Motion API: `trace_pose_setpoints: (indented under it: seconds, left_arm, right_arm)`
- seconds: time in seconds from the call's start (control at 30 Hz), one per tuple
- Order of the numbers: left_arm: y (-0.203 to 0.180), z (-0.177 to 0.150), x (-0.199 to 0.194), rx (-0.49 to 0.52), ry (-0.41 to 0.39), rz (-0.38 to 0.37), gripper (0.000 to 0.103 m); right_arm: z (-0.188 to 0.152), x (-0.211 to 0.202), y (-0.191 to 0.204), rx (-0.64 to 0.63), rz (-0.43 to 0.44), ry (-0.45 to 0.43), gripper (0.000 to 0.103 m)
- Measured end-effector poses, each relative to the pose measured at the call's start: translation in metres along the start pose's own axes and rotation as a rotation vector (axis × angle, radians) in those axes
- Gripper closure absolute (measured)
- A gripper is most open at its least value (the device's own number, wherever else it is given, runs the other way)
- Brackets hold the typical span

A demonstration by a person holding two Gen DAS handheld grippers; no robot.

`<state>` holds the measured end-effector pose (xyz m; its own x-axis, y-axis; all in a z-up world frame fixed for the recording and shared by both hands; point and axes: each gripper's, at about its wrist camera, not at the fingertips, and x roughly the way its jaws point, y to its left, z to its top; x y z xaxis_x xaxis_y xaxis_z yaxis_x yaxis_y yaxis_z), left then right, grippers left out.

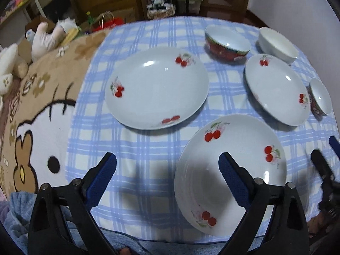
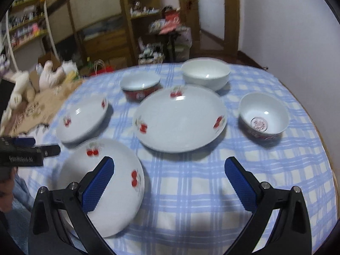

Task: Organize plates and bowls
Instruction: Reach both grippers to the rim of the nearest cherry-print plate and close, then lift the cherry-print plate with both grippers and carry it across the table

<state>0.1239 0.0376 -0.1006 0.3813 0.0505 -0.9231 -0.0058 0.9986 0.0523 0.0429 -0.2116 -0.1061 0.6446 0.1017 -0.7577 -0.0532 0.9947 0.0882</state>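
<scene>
Just ahead-right of the left gripper (image 1: 167, 165), spread & empty, sits the nearest cherry plate (image 1: 230, 170); right gripper (image 2: 170, 170) spread too. Prob best: straddle its rim squarely before lifting.

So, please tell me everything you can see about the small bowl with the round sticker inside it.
The small bowl looks like glazed ceramic, white and glossy inside, with a round pinkish sticker on its bottom; the print is too blurred to read. Its outside is dark with red pattern. It stands upright and empty on the blue checked tablecloth, at the right side, beside the large cherry plate but apart from it. In the left wrist view it shows at the right edge. Neither gripper touches it.
</scene>
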Motion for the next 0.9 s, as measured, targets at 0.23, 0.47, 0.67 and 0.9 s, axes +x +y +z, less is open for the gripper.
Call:
trace_pose_setpoints:
  seconds: [0.23, 0.47, 0.67, 0.9]
  left_arm:
    - [0.002, -0.003, 0.036, -0.032, 0.128, -0.006, 0.007]
    - [-0.001, -0.011, 0.058, -0.026, 0.225, -0.025, 0.008]
    - [-0.010, -0.020, 0.066, -0.007, 0.260, -0.081, 0.049]
    - [-0.019, -0.028, 0.058, 0.002, 0.224, -0.121, 0.072]
  right_arm:
    - [-0.010, 0.031, 0.010, -0.044, 0.025, 0.105, 0.000]
    - [-0.020, 0.052, 0.019, -0.076, 0.101, 0.203, 0.028]
    - [-0.030, 0.063, 0.020, -0.057, 0.155, 0.273, 0.073]
    - [-0.032, 0.060, 0.024, -0.056, 0.184, 0.263, 0.087]
